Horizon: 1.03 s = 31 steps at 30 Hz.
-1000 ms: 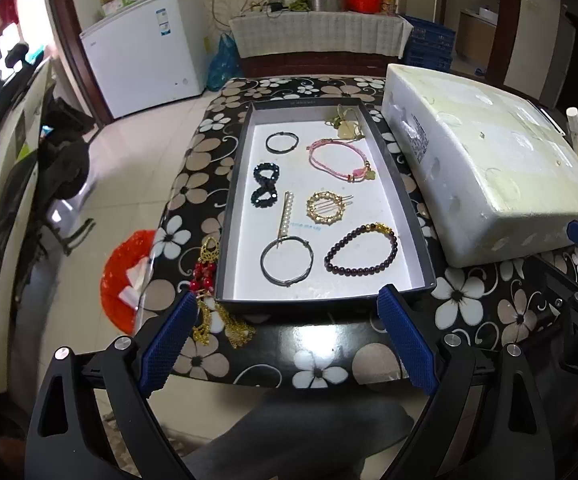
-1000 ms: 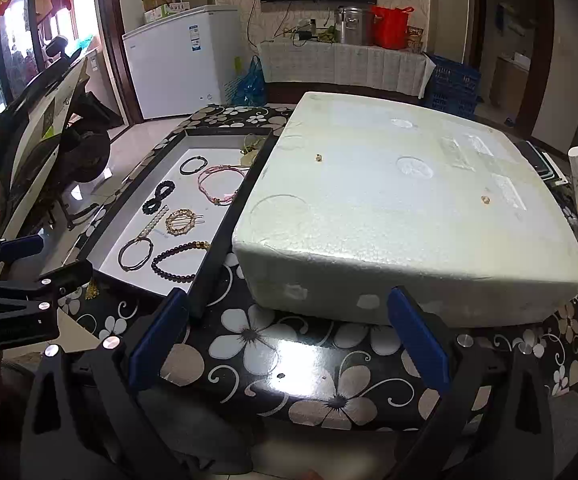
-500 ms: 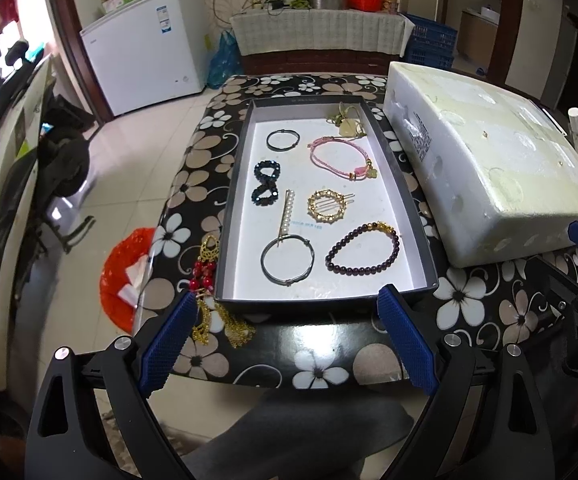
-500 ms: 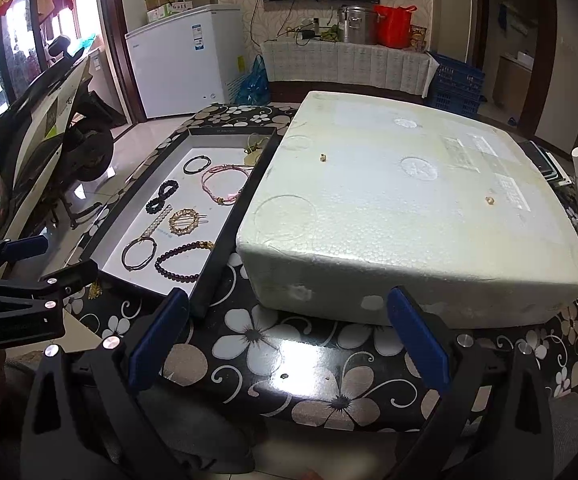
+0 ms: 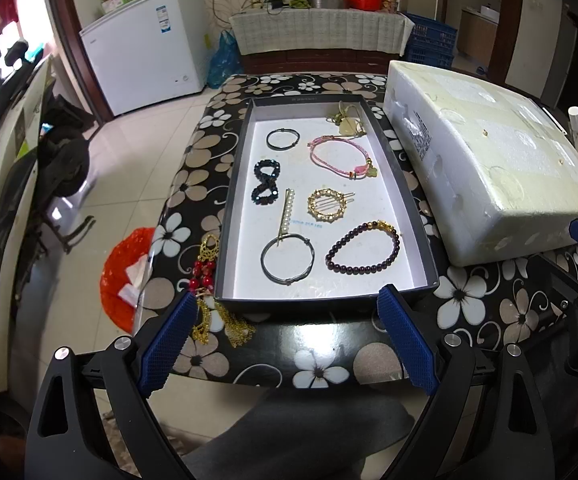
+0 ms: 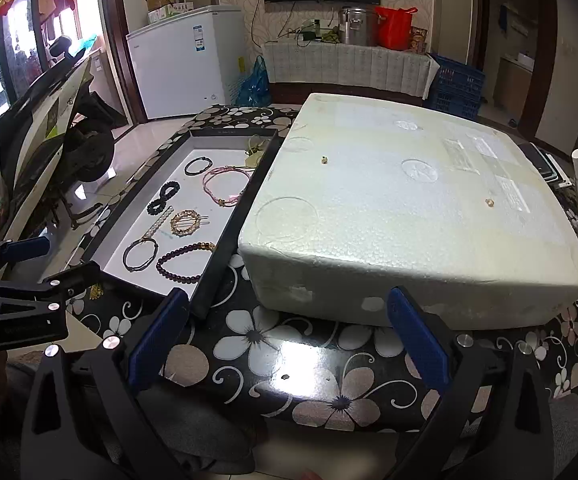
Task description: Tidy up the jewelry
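Note:
A dark tray [image 5: 409,208] with a white floor lies on the flowered table [image 5: 321,360]. In it lie a dark bead bracelet [image 5: 363,248], a grey wire bangle [image 5: 287,260], a pearl hair clip [image 5: 287,212], a gold round clip [image 5: 326,205], a black figure-eight band [image 5: 265,182], a pink cord bracelet [image 5: 341,157] and a thin dark ring [image 5: 283,138]. A gold and red necklace [image 5: 209,280] lies on the table left of the tray. My left gripper [image 5: 285,336] is open and empty at the tray's near edge. My right gripper [image 6: 287,336] is open and empty before the foam box.
A large white foam box [image 5: 489,152] stands right of the tray, also in the right wrist view [image 6: 409,208]. A red bin [image 5: 123,276] stands on the floor at the left. A white freezer [image 5: 149,64] and a scooter [image 5: 21,152] stand beyond.
Both grippers have crept slightly toward the table. Nothing on the table has moved and both stay open.

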### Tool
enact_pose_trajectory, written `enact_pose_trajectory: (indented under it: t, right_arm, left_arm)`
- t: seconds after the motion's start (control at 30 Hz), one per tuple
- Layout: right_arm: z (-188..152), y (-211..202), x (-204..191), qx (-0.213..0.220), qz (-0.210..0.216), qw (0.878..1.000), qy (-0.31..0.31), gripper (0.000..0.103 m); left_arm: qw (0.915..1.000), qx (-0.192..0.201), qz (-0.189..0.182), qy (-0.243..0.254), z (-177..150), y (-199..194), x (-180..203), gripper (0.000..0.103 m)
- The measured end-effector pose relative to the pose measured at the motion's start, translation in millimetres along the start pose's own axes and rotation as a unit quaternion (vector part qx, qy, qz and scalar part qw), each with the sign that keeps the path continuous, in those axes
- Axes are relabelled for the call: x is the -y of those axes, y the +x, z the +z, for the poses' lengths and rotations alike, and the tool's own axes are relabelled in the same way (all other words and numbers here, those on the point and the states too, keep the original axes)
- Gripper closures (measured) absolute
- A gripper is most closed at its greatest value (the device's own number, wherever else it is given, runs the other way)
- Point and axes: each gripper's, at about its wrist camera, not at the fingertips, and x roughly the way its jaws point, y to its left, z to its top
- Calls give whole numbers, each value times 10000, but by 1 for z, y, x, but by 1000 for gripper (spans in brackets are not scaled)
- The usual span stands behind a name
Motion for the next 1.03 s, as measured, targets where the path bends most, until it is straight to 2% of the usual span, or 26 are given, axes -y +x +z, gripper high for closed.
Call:
enact_pose_trajectory:
  t: [1.03]
  right_arm:
    - [1,-1,-2,0,8,10000,-3,5]
  left_arm:
    - [10000,-23,24,47,0,2,1,10]
